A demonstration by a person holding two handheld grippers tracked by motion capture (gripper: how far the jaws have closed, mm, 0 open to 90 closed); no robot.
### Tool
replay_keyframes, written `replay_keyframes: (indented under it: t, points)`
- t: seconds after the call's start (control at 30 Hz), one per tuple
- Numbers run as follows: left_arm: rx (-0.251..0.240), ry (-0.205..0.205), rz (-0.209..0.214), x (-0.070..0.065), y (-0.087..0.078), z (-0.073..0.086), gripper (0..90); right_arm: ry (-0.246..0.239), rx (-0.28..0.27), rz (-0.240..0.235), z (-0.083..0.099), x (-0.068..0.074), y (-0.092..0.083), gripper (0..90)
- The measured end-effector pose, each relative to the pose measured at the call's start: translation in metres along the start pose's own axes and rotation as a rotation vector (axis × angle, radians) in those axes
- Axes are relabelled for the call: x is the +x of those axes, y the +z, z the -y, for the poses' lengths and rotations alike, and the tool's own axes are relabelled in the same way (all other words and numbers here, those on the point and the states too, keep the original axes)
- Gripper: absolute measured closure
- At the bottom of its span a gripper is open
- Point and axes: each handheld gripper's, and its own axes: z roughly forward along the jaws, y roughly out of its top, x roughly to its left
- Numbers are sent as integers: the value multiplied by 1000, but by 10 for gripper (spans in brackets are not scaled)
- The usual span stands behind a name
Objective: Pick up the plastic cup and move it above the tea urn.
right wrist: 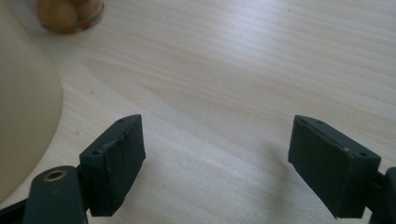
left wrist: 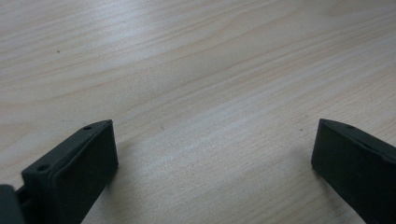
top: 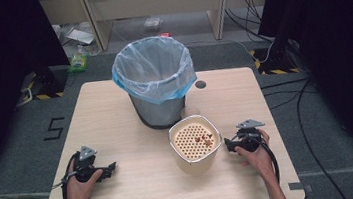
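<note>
The cream container (top: pixel 195 144) with a perforated insert and a few reddish scraps sits just in front of the bagged bin (top: pixel 155 82). The right gripper (top: pixel 229 144), jaws spread and empty, rests just right of the container; the left gripper (top: pixel 111 168), jaws also spread on bare table (top: pixel 116 116), lies well to its left

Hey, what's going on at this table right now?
A person sits at a wooden table with a gripper in each hand. The left gripper and the right gripper both rest on the tabletop with jaws open and nothing between them. Just beside the right one stands a cream container with a perforated insert holding a few small scraps. Behind it is a bin lined with a blue bag.
</note>
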Motion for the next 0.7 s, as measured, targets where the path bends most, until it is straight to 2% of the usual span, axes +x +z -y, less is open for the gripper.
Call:
replay_keyframes:
  t: [0.17,0.3,0.37,0.47,0.57,0.6,0.7]
  points:
    - [0,0,0,0,0,0,0,7,-14,-3,-1,-3,-4,207]
    - [0,0,0,0,0,0,0,48,-21,-16,-2,-6,-8,230]
    - [0,0,0,0,0,0,0,41,-10,-22,-4,-8,-9,233]
    - [0,0,0,0,0,0,0,33,-26,-22,-11,-8,-13,255]
    - [0,0,0,0,0,0,0,52,-36,-40,-19,-8,-16,290]
    - [0,0,0,0,0,0,0,37,-37,-43,-22,-9,-16,300]
    - [-1,-1,0,0,0,0,0,44,-38,-55,-27,-9,-16,328]
